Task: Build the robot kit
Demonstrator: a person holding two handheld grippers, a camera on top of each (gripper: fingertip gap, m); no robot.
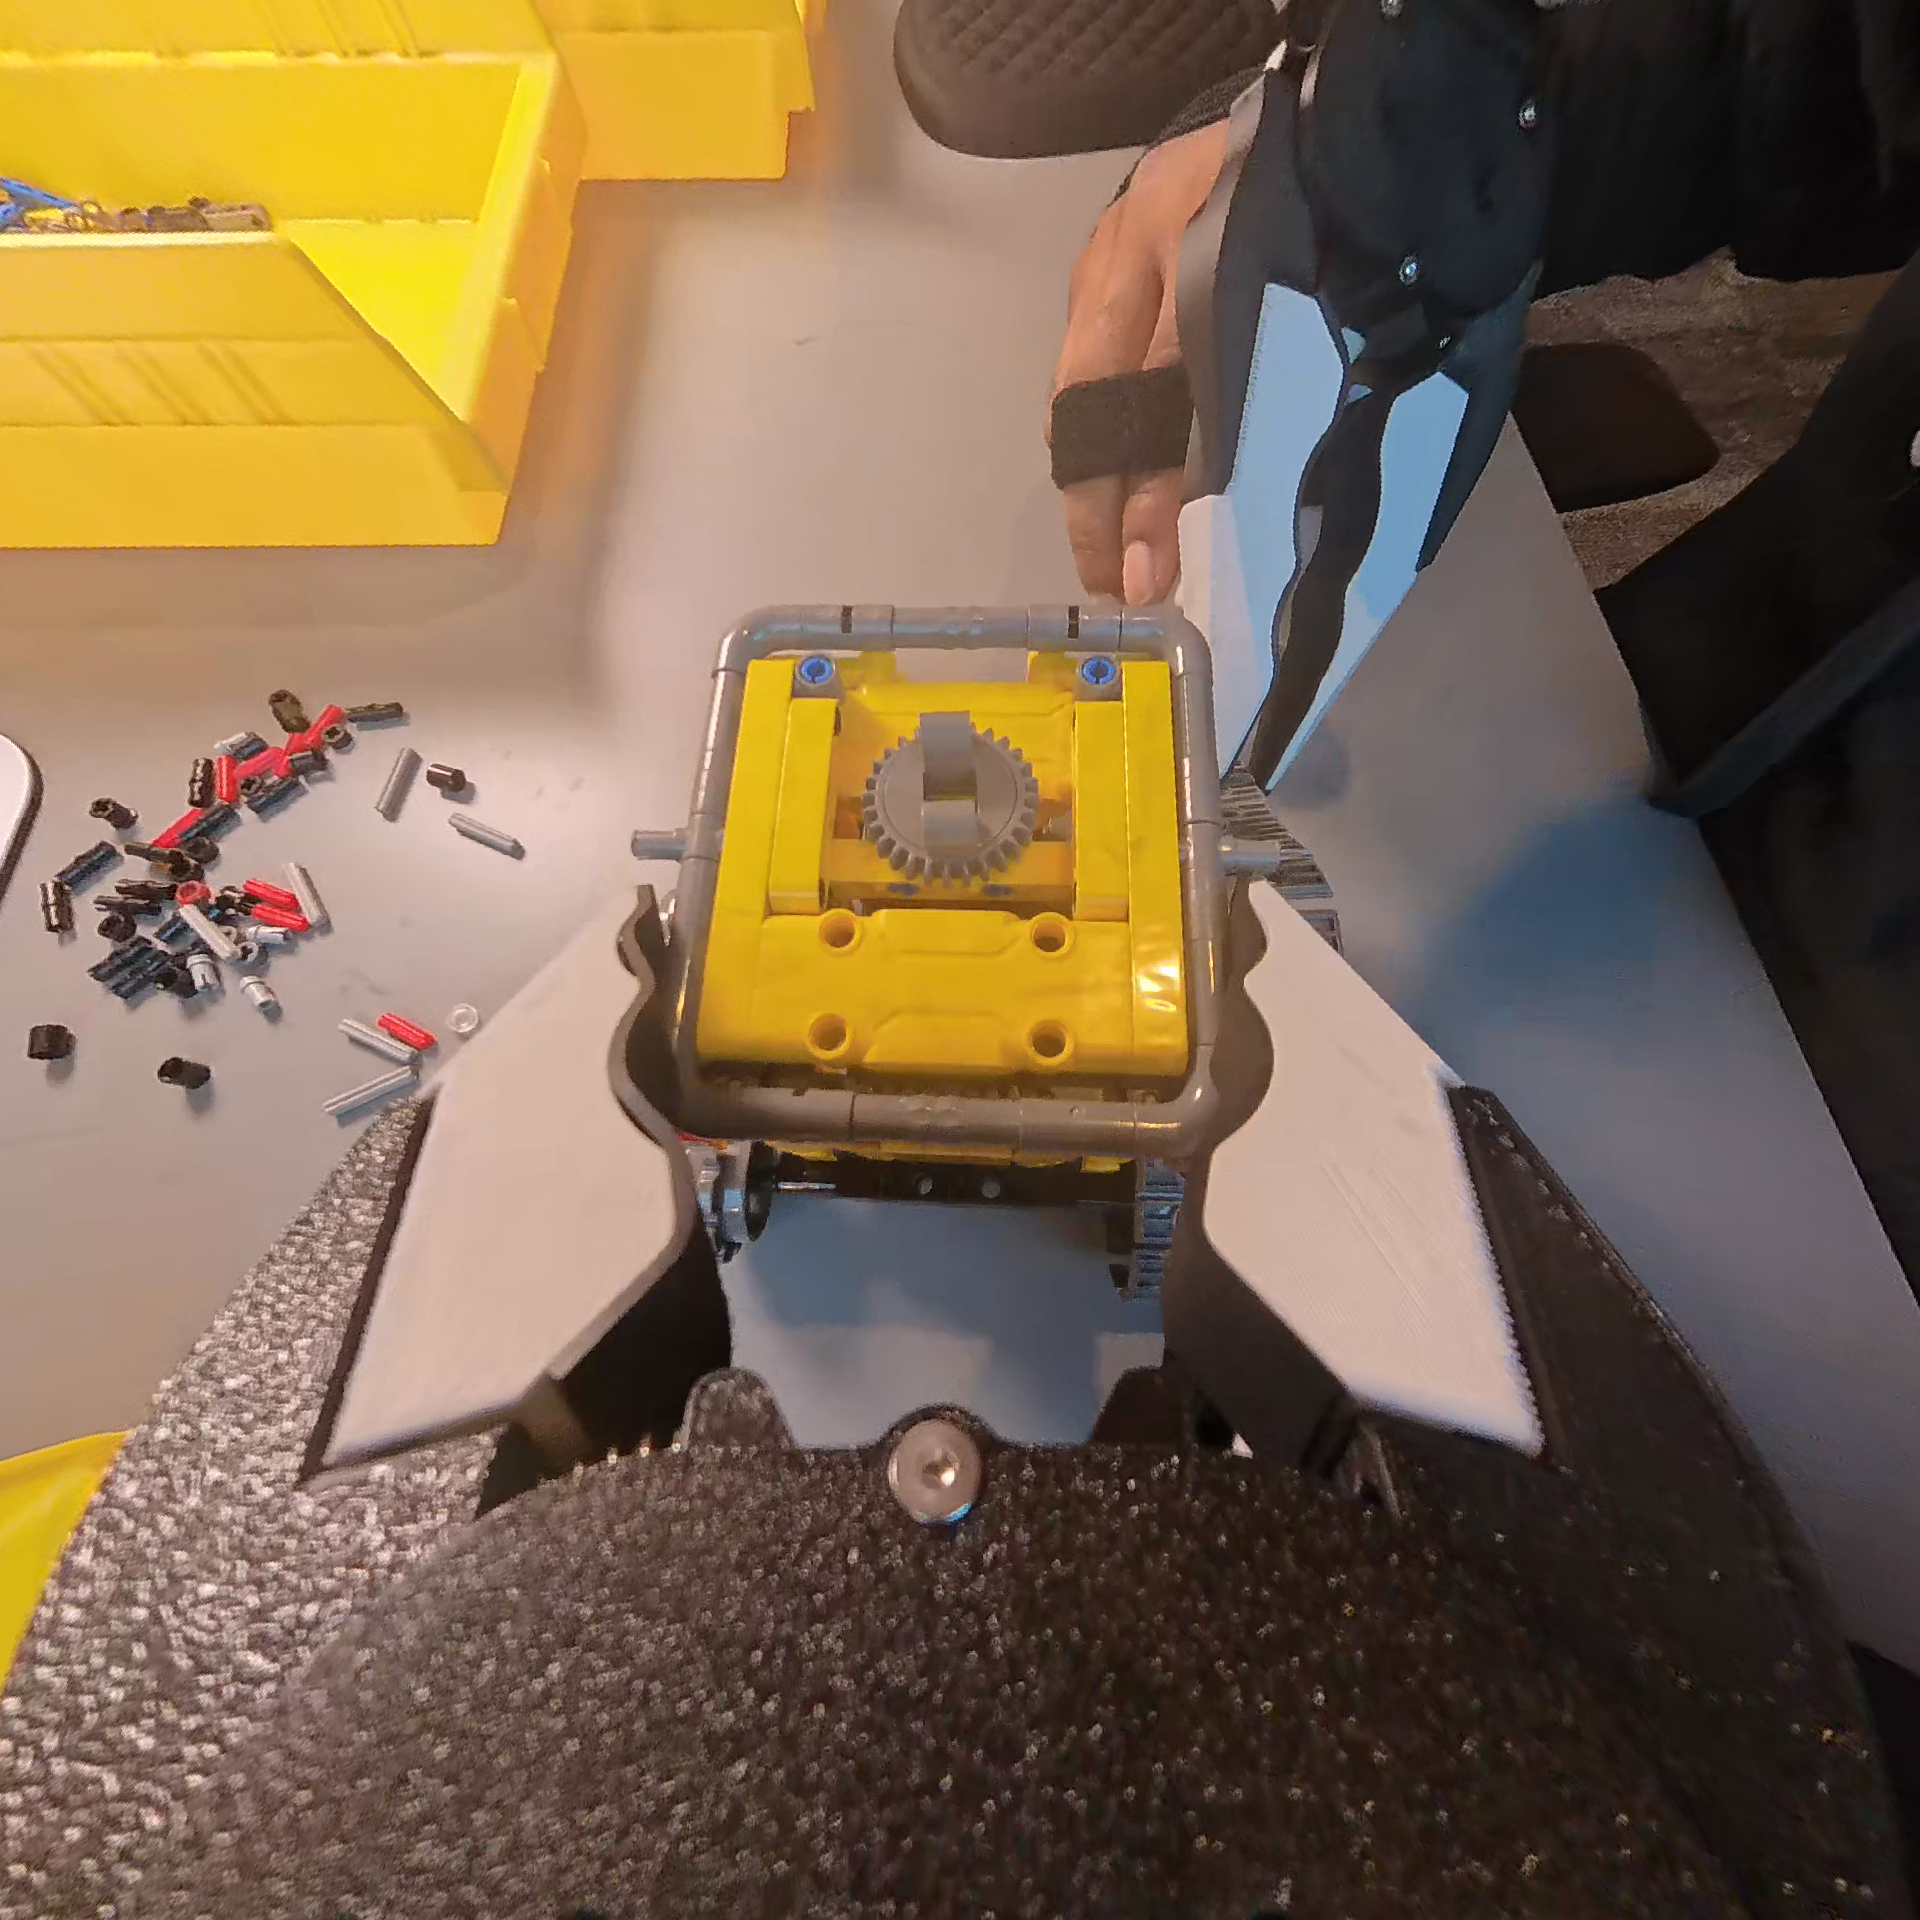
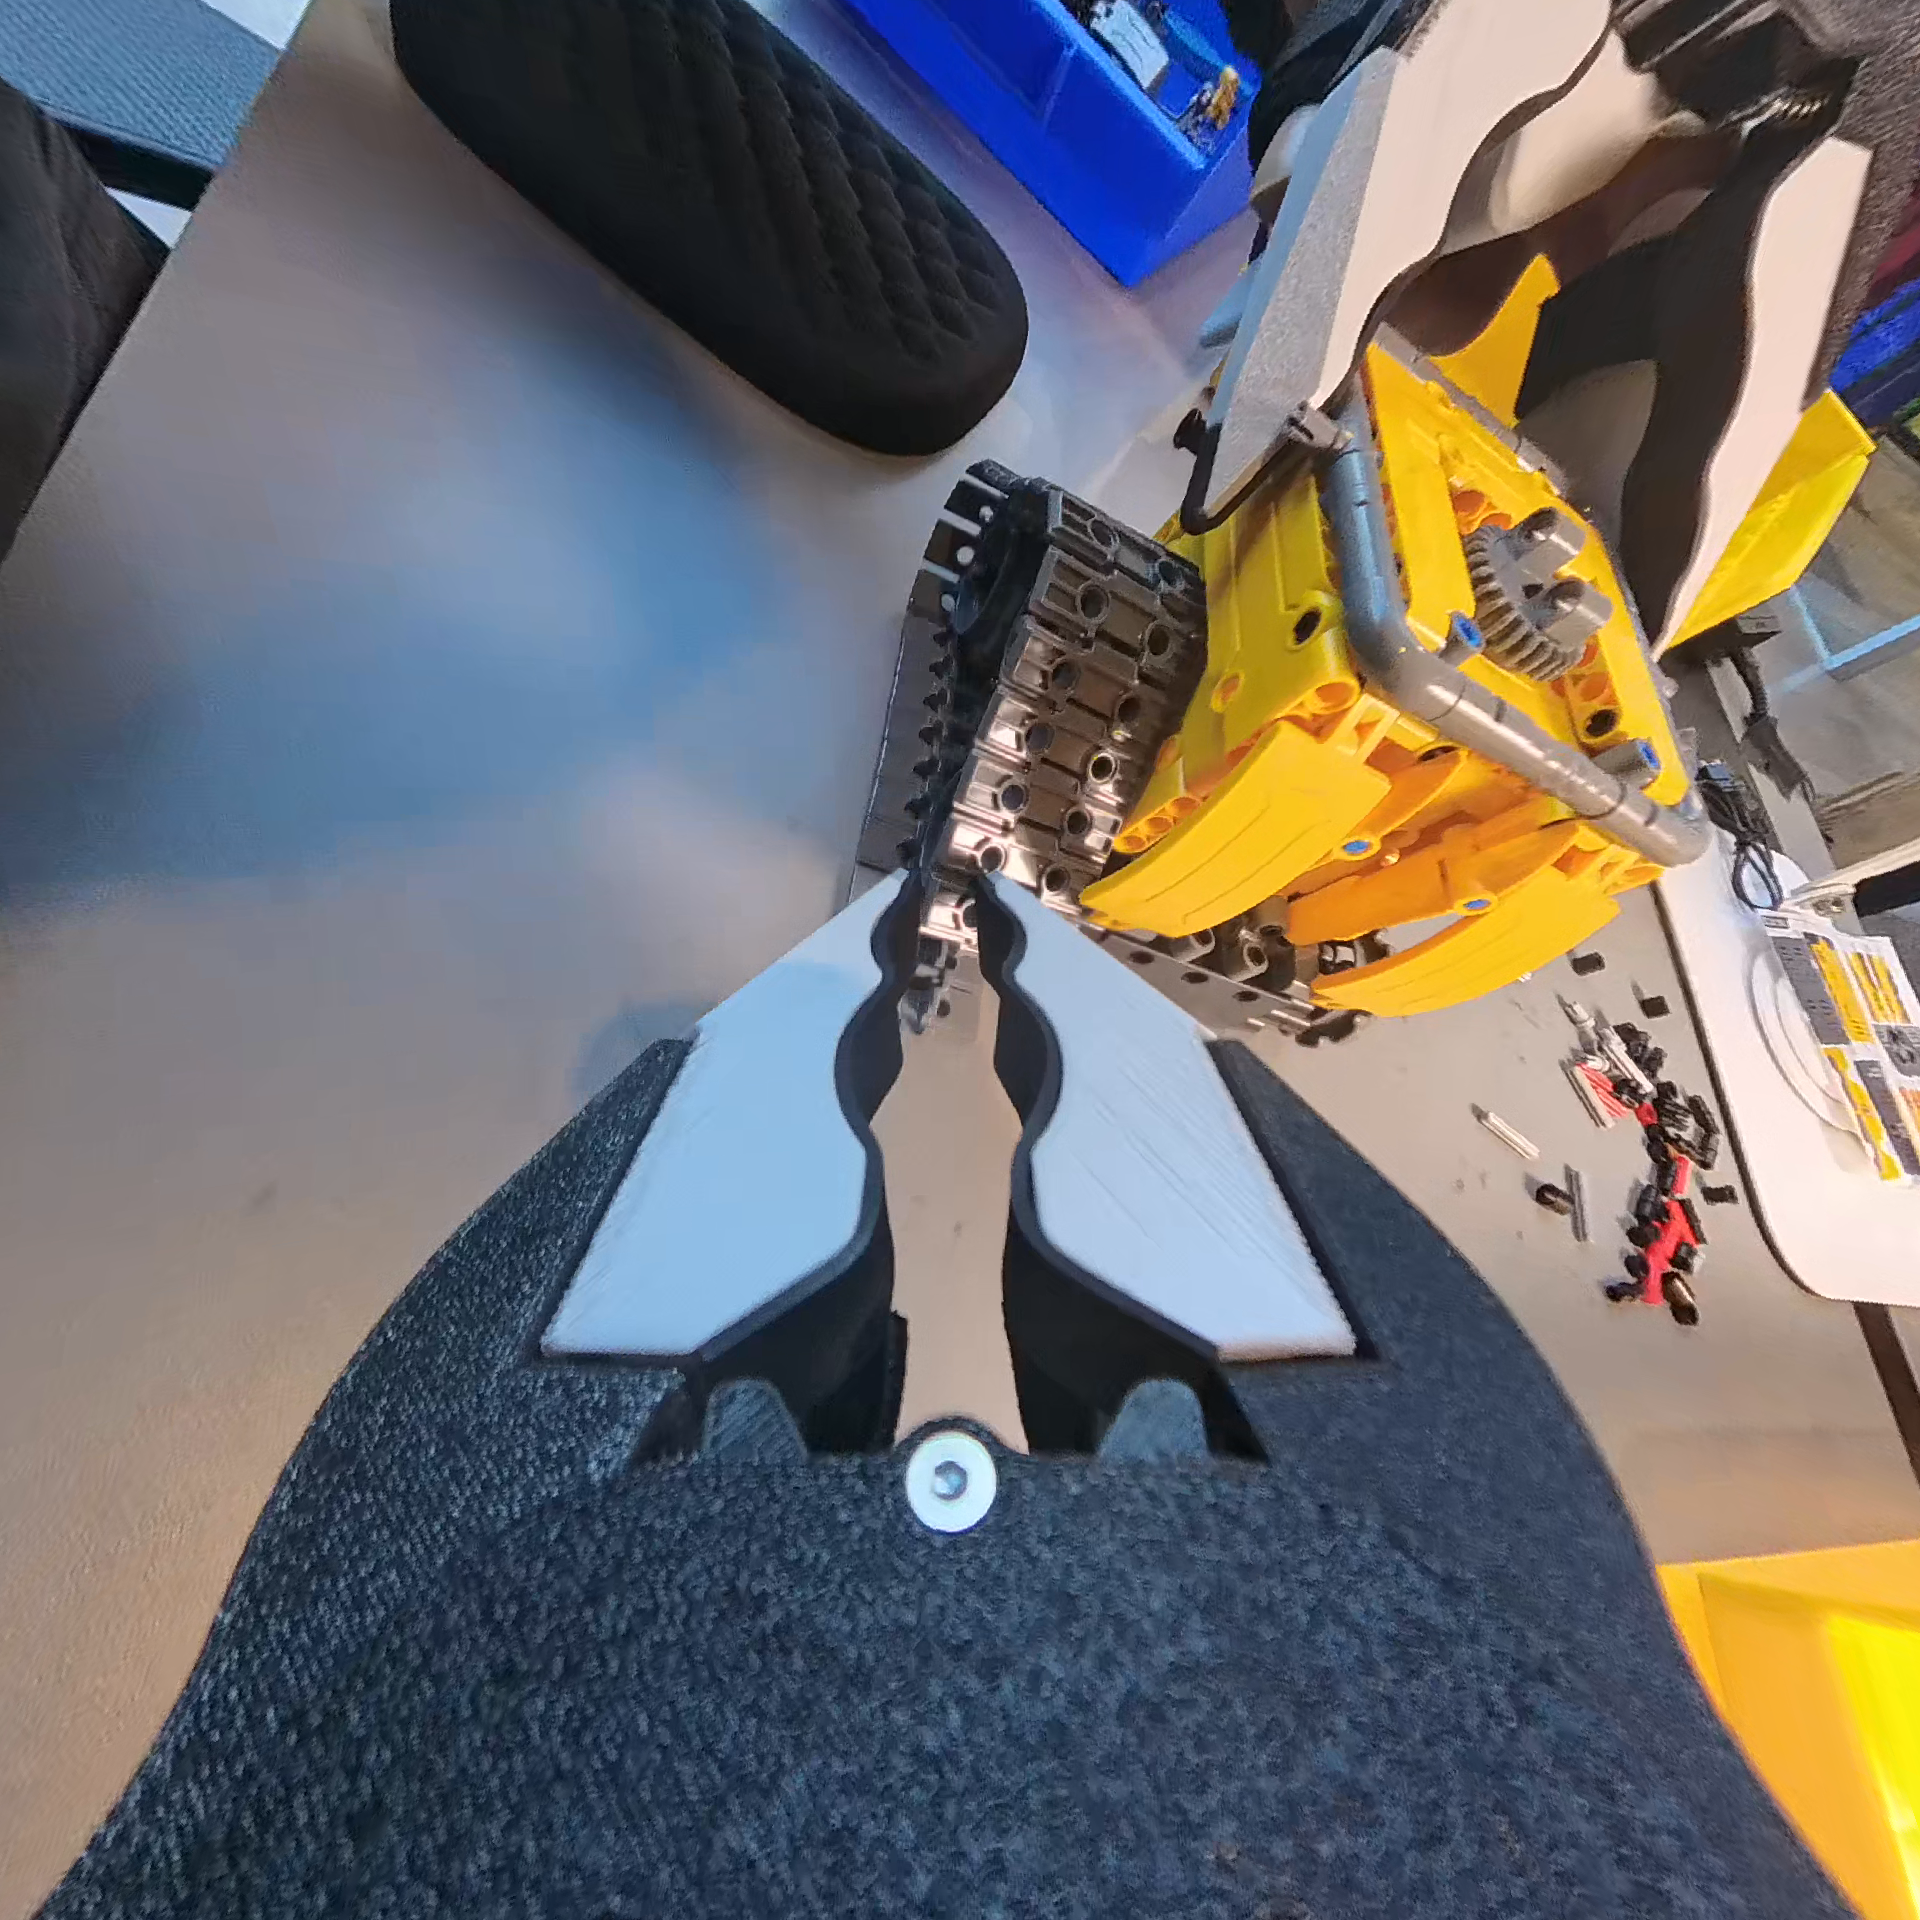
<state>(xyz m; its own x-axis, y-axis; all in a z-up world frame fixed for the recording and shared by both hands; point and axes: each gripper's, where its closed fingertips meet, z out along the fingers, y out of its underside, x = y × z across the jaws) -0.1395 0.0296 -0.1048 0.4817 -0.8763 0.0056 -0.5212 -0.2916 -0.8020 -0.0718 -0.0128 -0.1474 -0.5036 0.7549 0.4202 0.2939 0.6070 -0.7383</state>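
Observation:
A yellow brick-built tracked vehicle (image 1: pixel 935 977) stands on the grey table, with a grey tube rail (image 1: pixel 940 1117) around its top and a grey gear (image 1: pixel 902 802) in the middle. My left gripper (image 1: pixel 948 935) is shut on its body, one finger on each side of the rail. It also shows in the right wrist view (image 2: pixel 1455 312), clamped on the vehicle (image 2: pixel 1299 810). My right gripper (image 2: pixel 945 896) is shut on the edge of the grey track (image 2: pixel 1070 707). In the left wrist view it (image 1: pixel 1299 468) comes down beside the track (image 1: pixel 1283 847), held by a hand.
Yellow bins (image 1: pixel 260 312) stand at the far left. Small black, red and grey pins (image 1: pixel 208 883) lie scattered left of the vehicle, also seen in the right wrist view (image 2: pixel 1652 1174). A black padded seat (image 2: pixel 727 208), a blue bin (image 2: pixel 1039 125) and a white tray with a printed sheet (image 2: pixel 1766 1205) surround it.

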